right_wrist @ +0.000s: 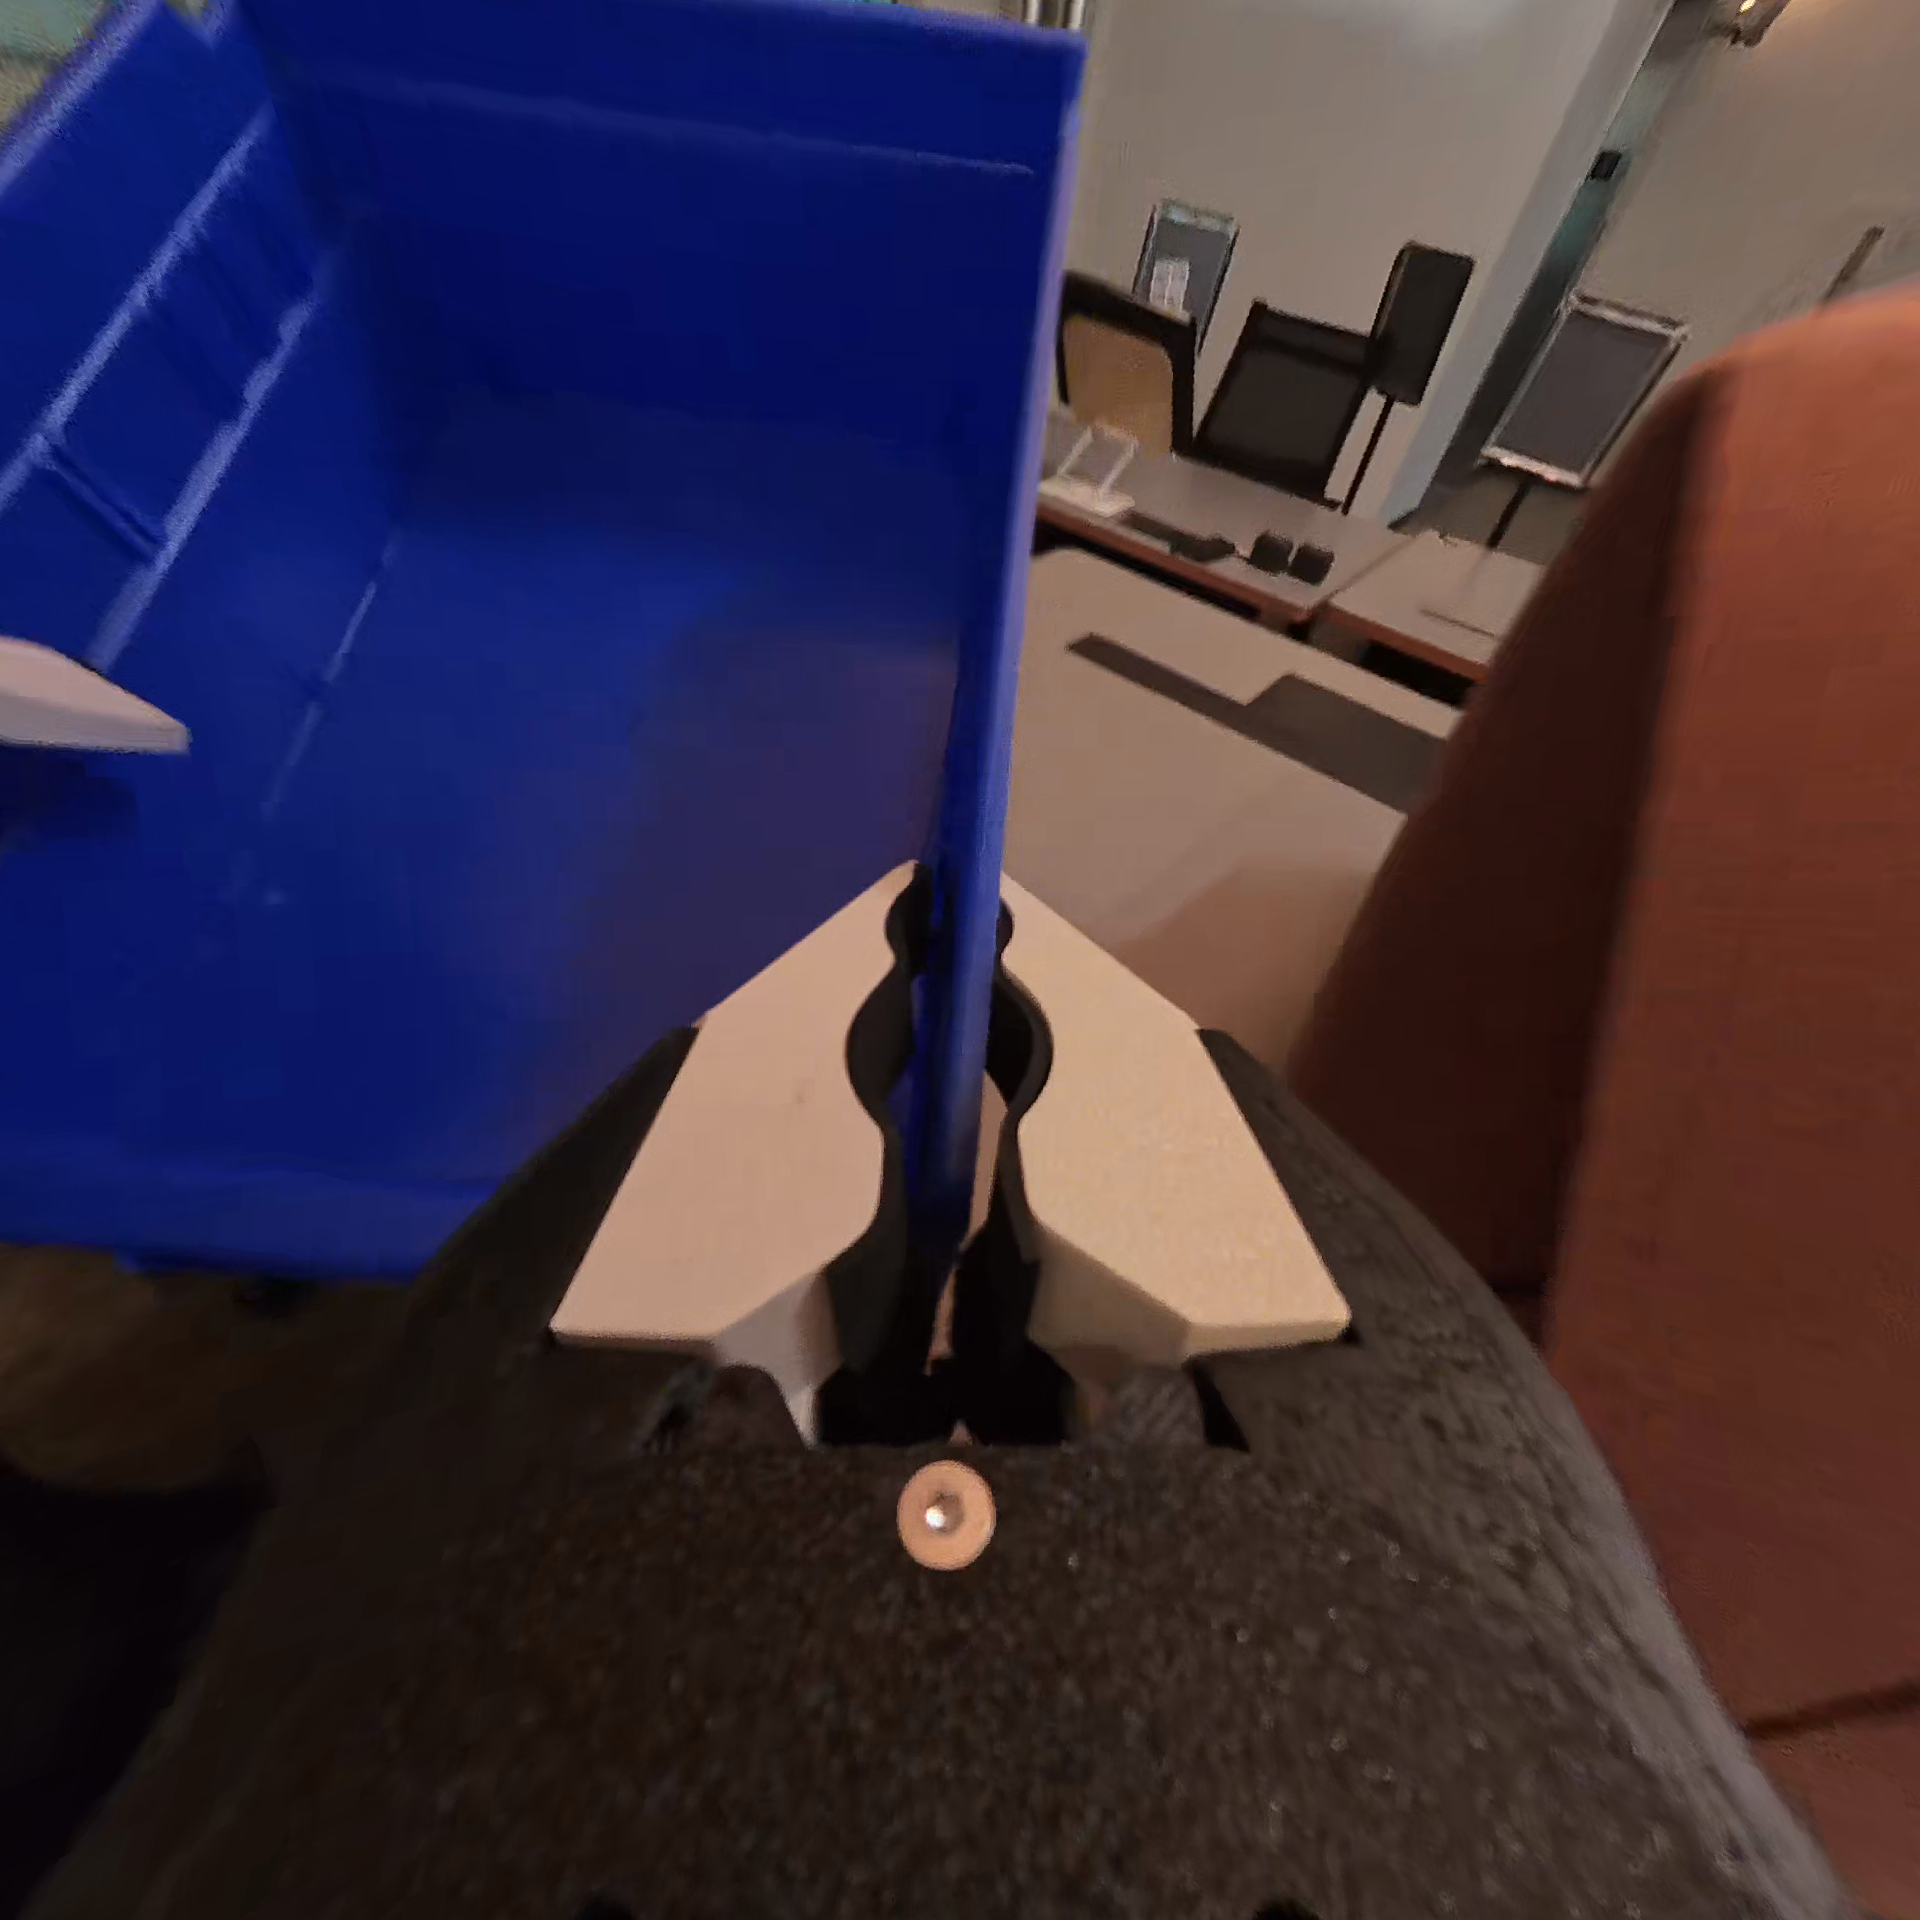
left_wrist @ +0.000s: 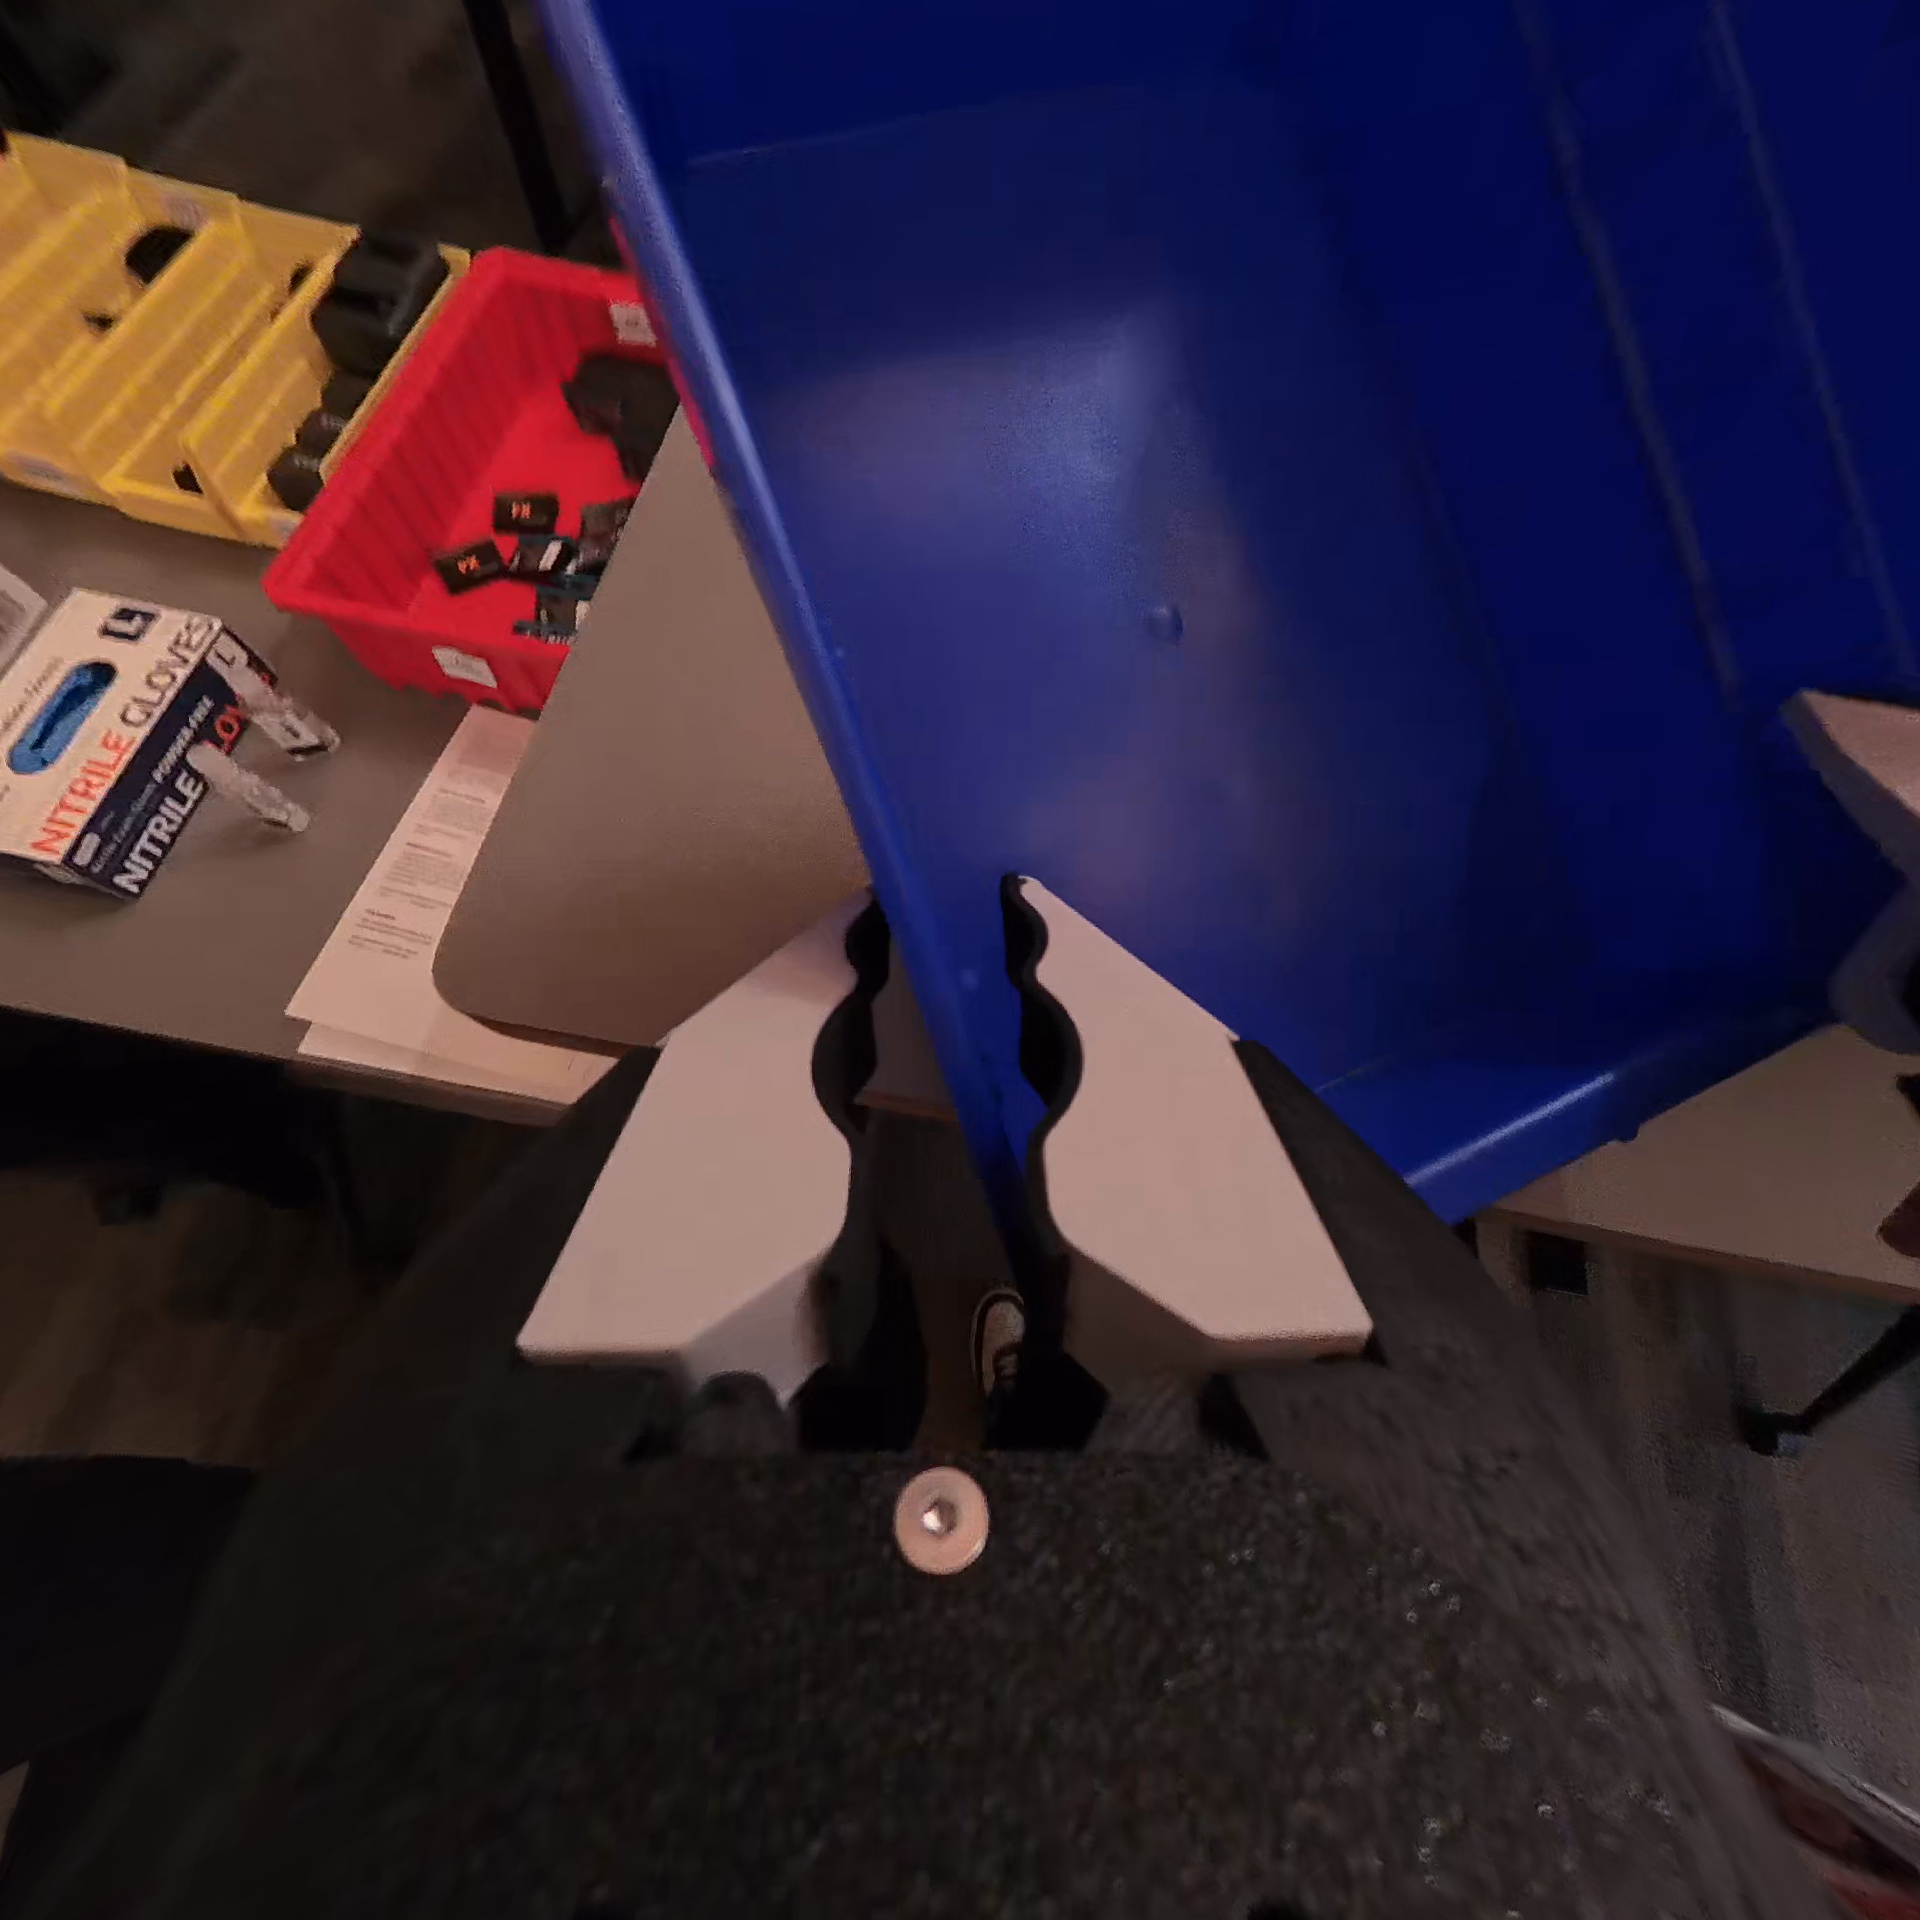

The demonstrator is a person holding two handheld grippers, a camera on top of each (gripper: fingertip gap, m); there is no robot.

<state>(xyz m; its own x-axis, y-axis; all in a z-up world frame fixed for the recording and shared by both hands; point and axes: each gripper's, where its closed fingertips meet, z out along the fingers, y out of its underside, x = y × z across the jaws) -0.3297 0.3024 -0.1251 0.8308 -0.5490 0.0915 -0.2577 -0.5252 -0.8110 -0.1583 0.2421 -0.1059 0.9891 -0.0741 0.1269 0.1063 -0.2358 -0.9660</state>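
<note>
You are holding a large deep blue open-topped plastic bin (left_wrist: 1195, 520) between both tools. Your left claw (left_wrist: 945, 894) is clamping on the rim of one side wall, one pale finger outside and one inside, with the wall running straight down the gap. Your right claw (right_wrist: 961, 883) is gripping the opposite wall (right_wrist: 571, 623) the same way, its black ridged pads pressing on both faces of the thin plastic. Each wrist view is also catching a pale finger of the other claw at its edge, far across the bin's interior.

The bin is showing nothing inside. It is tilting in the left view and seems to be hanging clear of the grey counter (left_wrist: 156, 935), carried by the two grips alone; I cannot tell whether any corner is touching down.

Well apart to your left, a ribbed red plastic tray (left_wrist: 416, 644) is sitting on the counter with small black rectangular pieces (left_wrist: 520, 540) in it. Beside it are yellow plastic trays (left_wrist: 135, 343), and nearer you a cardboard box of disposable gloves (left_wrist: 114, 738) and some printed white paper sheets (left_wrist: 416, 883). To your right a rust-orange upholstered chair back (right_wrist: 1662, 935) is standing near the right claw.
</note>
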